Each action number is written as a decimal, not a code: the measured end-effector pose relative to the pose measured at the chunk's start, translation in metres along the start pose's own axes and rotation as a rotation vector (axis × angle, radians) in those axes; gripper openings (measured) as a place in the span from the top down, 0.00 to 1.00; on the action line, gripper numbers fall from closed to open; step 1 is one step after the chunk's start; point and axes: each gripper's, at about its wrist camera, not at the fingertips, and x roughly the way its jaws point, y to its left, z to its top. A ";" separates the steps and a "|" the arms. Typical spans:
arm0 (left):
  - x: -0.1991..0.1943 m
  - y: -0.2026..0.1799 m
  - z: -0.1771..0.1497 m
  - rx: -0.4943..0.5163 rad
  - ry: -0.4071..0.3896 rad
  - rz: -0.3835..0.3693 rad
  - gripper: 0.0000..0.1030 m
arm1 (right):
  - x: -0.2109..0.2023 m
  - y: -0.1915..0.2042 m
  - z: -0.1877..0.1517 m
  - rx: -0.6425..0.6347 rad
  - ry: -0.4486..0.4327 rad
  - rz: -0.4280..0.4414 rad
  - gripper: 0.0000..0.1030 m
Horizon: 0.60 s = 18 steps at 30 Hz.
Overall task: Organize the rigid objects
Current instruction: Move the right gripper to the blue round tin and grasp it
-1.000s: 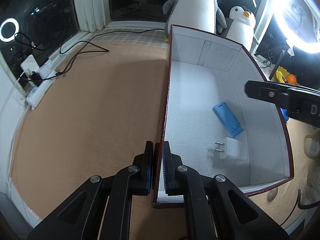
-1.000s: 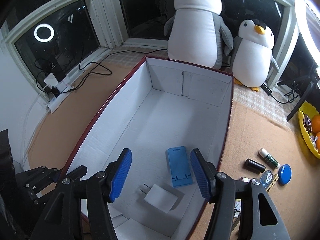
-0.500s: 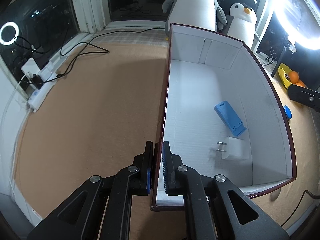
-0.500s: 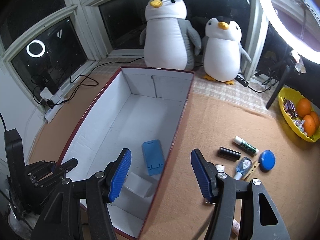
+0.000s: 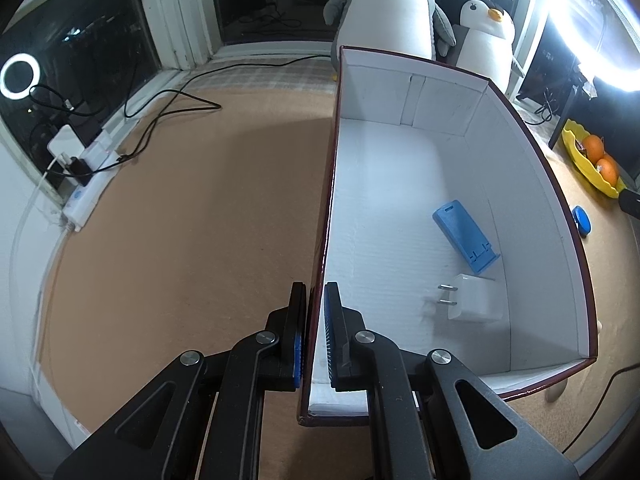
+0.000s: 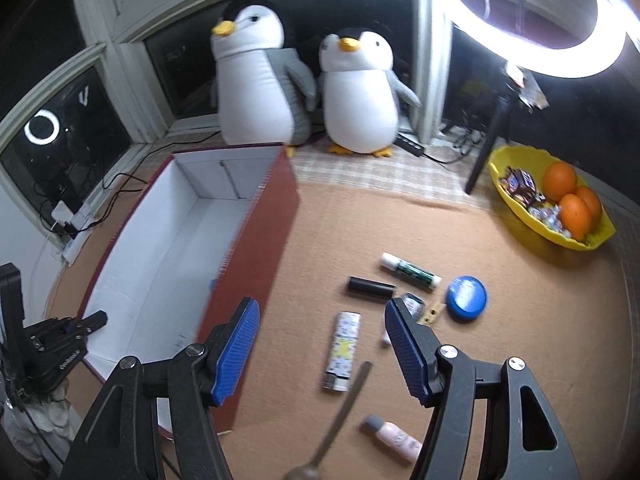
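A dark-red box with white inside (image 5: 532, 184) (image 6: 276, 248) stands on the tan mat. In it lie a blue phone stand (image 5: 466, 241) and a white plug adapter (image 5: 474, 298). My left gripper (image 5: 316, 320) is shut on the box's near left wall. My right gripper (image 6: 322, 344) is open and empty above loose items right of the box: a patterned lighter (image 6: 343, 350), a black tube (image 6: 370, 288), a glue stick (image 6: 410, 275), a blue round tin (image 6: 467, 299), a pink bottle (image 6: 394, 438) and a spoon (image 6: 336, 420).
Two plush penguins (image 6: 256, 76) (image 6: 360, 92) stand behind the box. A yellow bowl (image 6: 508, 196) with oranges and sweets sits at the far right. A ring light (image 6: 560, 56) on a stand is behind it. A power strip with cables (image 5: 84, 196) lies at the left window edge.
My right gripper has swung from over the box's inside to the right, and is now over the loose items on the mat. My left gripper stays clamped on the box wall.
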 end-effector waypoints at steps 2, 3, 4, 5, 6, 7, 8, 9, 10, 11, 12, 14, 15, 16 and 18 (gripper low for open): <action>0.000 -0.001 0.000 0.003 0.005 0.003 0.93 | 0.004 -0.020 -0.001 0.032 0.009 -0.013 0.40; 0.000 -0.001 0.000 0.002 0.007 0.005 0.93 | 0.006 -0.032 -0.002 0.050 0.014 -0.024 0.40; 0.000 -0.001 0.000 0.001 0.008 0.006 0.93 | 0.008 -0.041 -0.002 0.062 0.016 -0.034 0.40; 0.000 -0.002 0.000 0.001 0.010 0.008 0.93 | 0.011 -0.053 -0.003 0.076 0.019 -0.049 0.40; 0.001 -0.002 0.001 0.001 0.012 0.012 0.93 | 0.013 -0.061 -0.004 0.086 0.023 -0.060 0.40; 0.001 -0.002 0.001 0.002 0.014 0.016 0.93 | 0.018 -0.072 -0.005 0.101 0.028 -0.073 0.40; 0.001 -0.003 0.001 0.002 0.016 0.018 0.93 | 0.021 -0.080 -0.006 0.112 0.033 -0.082 0.40; 0.001 -0.003 0.001 0.003 0.018 0.022 0.93 | 0.025 -0.089 -0.006 0.124 0.040 -0.091 0.40; 0.001 -0.004 0.001 0.006 0.021 0.026 0.93 | 0.029 -0.099 -0.008 0.135 0.048 -0.101 0.40; 0.001 -0.005 0.001 0.009 0.025 0.031 0.93 | 0.032 -0.105 -0.009 0.138 0.054 -0.108 0.40; 0.001 -0.005 0.001 0.011 0.027 0.034 0.93 | 0.036 -0.111 -0.010 0.140 0.062 -0.116 0.40; 0.002 -0.007 0.001 0.017 0.034 0.044 0.93 | 0.046 -0.119 -0.011 0.139 0.080 -0.121 0.40; 0.002 -0.007 0.002 0.019 0.037 0.048 0.93 | 0.051 -0.122 -0.011 0.137 0.090 -0.120 0.40; 0.002 -0.008 0.002 0.021 0.039 0.051 0.93 | 0.057 -0.124 -0.012 0.136 0.101 -0.120 0.40; 0.003 -0.008 0.002 0.023 0.044 0.057 0.93 | 0.070 -0.127 -0.011 0.133 0.122 -0.120 0.40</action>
